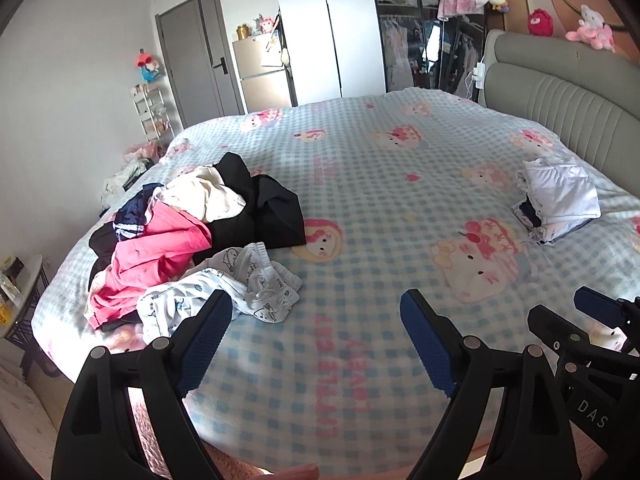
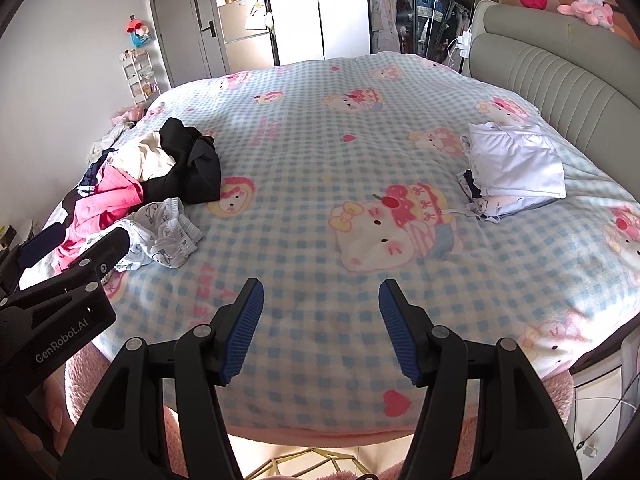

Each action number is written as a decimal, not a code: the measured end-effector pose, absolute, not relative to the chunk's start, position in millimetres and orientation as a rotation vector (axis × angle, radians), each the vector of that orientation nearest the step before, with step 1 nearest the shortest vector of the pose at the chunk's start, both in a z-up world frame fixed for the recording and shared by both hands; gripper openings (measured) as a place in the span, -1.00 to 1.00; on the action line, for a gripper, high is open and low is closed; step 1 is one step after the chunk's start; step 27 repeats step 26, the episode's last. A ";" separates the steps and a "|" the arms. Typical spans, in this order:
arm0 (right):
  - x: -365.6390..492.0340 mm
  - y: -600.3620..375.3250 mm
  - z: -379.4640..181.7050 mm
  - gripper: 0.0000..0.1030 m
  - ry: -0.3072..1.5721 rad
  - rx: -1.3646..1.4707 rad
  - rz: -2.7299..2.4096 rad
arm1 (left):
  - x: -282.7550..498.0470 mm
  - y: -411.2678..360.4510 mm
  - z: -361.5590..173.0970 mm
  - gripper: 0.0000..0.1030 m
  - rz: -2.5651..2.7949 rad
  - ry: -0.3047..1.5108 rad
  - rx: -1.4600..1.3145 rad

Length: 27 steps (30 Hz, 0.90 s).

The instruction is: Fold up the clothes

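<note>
Plainly, both tools are free right now: the left gripper (image 1: 316, 308) has its jaws spread wide with nothing between them, hovering over the near edge of the bed (image 1: 400, 160), and the right gripper (image 2: 321, 300) is likewise released and empty, its blue pads (image 2: 246, 328) set apart above bare checked blanket. Just beyond the left gripper's left finger lies the nearest unfolded piece, a pale printed garment (image 1: 224, 292), crumpled and lying at the near edge of the loose pile (image 1: 180, 224). That pile sits on the left side of the bed and holds at least 5 things: the printed piece, a pink garment (image 1: 156, 256), a cream one (image 1: 204, 196), a black one (image 1: 260, 212) and something navy with white stripes at the far left. Well apart from it, on the right side near the headboard (image 1: 560, 92), a folded stack (image 2: 516, 168) rests with a white garment on top and 2 or more layers under it, so part of the job looks done. By my reading, the larger share is left: every item in the heap is still to be picked, spread flat on the open middle of the bed, folded and added to the stack.
</note>
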State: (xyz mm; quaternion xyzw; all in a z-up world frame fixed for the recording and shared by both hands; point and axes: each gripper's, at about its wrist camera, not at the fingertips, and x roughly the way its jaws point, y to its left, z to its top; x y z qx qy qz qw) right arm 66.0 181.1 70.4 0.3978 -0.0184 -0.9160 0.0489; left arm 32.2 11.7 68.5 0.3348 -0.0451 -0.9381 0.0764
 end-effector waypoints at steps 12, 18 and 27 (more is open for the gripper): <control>65.7 180.0 67.7 0.21 -0.038 1.229 -2.796 | 31.4 14.5 60.1 0.71 -2.846 -0.027 1.104; 65.4 180.5 65.5 0.21 -0.042 1.242 -2.791 | 30.0 14.5 58.1 0.71 -2.841 -0.016 1.115; 64.2 180.7 63.4 0.21 -0.045 1.252 -2.787 | 27.6 13.2 54.8 0.71 -2.842 -0.019 1.130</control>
